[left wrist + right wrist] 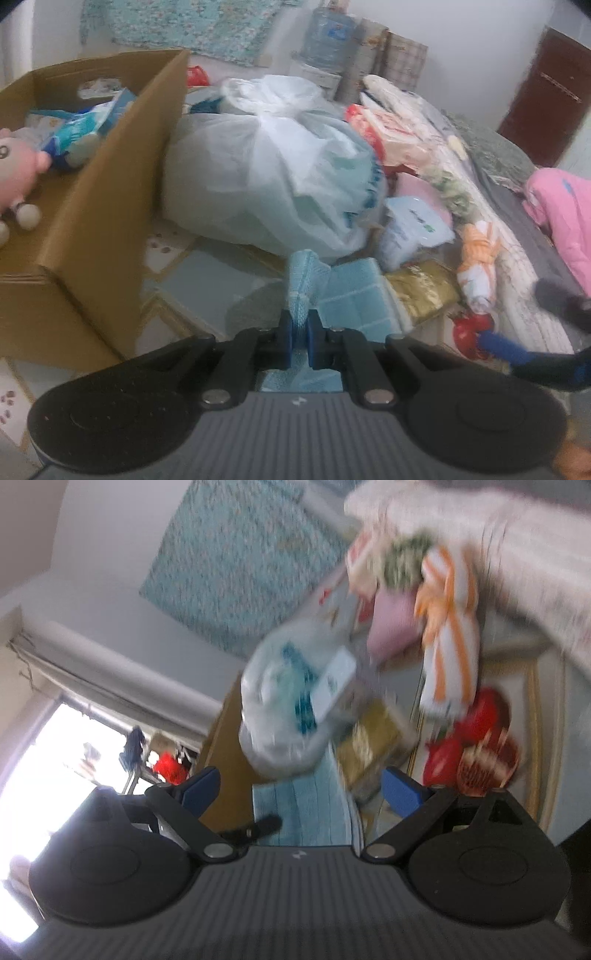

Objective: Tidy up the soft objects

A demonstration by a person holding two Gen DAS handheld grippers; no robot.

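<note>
From the left wrist, the left gripper (298,332) is pinched tight on a blue towel (347,295) above the tiled floor (207,288), beside a cardboard box (99,221) and a white bag (273,166).

From the right wrist, the right gripper (301,788) is spread wide, holding nothing; the towel (306,812) lies between its fingers.

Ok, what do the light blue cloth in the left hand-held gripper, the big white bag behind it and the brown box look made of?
Light blue cloth: seemingly terry or microfibre, matte with a woven grid texture, pinched in the left hand-held gripper.
Big white bag: thin plastic film, translucent, crinkled, knotted on top.
Brown box: apparently corrugated cardboard, dull with stiff flat walls.
</note>
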